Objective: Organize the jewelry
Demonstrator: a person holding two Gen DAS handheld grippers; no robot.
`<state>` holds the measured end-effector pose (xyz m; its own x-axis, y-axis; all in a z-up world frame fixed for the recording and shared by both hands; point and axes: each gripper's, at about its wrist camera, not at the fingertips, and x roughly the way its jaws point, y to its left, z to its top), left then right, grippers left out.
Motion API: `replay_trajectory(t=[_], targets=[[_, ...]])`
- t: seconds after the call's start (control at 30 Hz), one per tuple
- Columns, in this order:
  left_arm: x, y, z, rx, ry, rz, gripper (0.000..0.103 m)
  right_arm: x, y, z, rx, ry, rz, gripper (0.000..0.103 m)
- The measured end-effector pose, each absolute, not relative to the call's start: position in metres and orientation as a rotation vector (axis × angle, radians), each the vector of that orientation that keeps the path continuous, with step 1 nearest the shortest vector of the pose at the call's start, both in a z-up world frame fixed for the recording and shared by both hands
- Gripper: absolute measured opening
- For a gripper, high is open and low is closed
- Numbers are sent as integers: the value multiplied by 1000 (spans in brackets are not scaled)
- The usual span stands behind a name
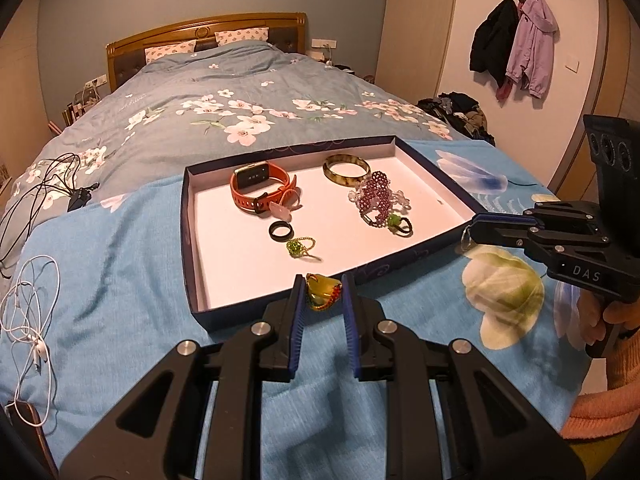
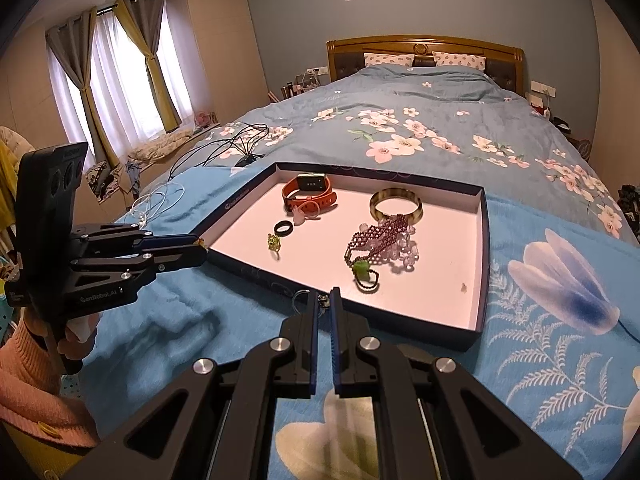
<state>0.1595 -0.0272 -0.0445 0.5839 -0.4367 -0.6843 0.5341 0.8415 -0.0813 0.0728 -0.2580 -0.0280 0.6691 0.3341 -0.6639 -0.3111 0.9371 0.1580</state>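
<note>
A dark blue tray point(image 1: 188, 240) point(image 2: 485, 264) with a white floor lies on the blue bedspread. It holds an orange watch point(image 1: 260, 188) point(image 2: 310, 194), a horn-coloured bangle point(image 1: 346, 168) point(image 2: 396, 204), a purple bead bracelet point(image 1: 374, 196) point(image 2: 380, 240), a black ring point(image 1: 281, 231) point(image 2: 283, 228) and a green bead ring point(image 1: 298, 247) point(image 2: 274, 242). My left gripper point(image 1: 323, 292) point(image 2: 200, 246) hovers at the tray's near edge, shut on a yellow-green ring point(image 1: 323, 294). My right gripper point(image 2: 324, 302) point(image 1: 472, 234), by the tray's right corner, is shut on a thin silver ring point(image 2: 300, 300) point(image 1: 465, 240).
Black cables point(image 1: 48, 184) point(image 2: 236, 144) and white earphones point(image 1: 32, 312) point(image 2: 156, 204) lie on the bed left of the tray. A person's hand in an orange sleeve point(image 1: 616, 320) point(image 2: 24, 360) holds each gripper's handle. Jackets point(image 1: 516, 48) hang on the right wall.
</note>
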Motion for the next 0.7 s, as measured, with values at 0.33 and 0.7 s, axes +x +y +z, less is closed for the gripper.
replay_trajectory(t=[0.33,0.7], targets=[[165,-30,-44,140,756,-564,18,80,-258,-24,30,744,366,4],[186,-36,-41,141,743,-549,18,92,-260,-18,39,730,369,4]])
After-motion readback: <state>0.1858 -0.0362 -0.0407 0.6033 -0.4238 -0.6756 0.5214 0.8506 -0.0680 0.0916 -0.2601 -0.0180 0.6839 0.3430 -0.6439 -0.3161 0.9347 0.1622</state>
